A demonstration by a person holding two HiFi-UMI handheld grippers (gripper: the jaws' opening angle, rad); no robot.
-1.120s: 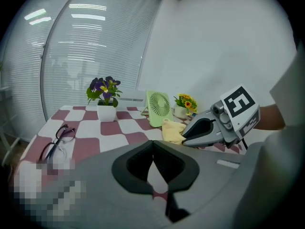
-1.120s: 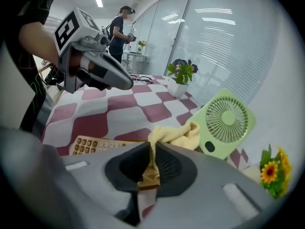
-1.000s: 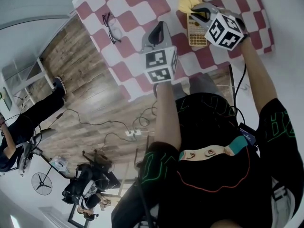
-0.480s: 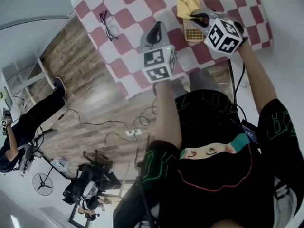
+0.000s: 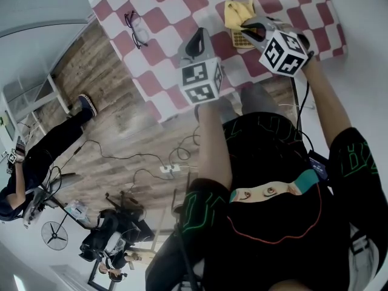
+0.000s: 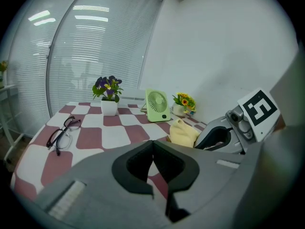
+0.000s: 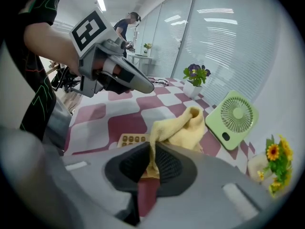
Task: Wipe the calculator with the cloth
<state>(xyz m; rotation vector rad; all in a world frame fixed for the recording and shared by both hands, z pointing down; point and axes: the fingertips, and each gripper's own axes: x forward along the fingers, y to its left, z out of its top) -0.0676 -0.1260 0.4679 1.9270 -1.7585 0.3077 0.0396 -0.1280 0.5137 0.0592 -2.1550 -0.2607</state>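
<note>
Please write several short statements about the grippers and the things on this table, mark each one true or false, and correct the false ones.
1. The right gripper has its jaws shut on the yellow cloth. True.
2. The left gripper grips the calculator. False: its jaws are together with nothing between them, and the calculator lies on the table.
3. The glasses lie on the checkered table, apart from the calculator. True.
4. The green fan lies flat on its face. False: it stands upright near the far edge of the table.
</note>
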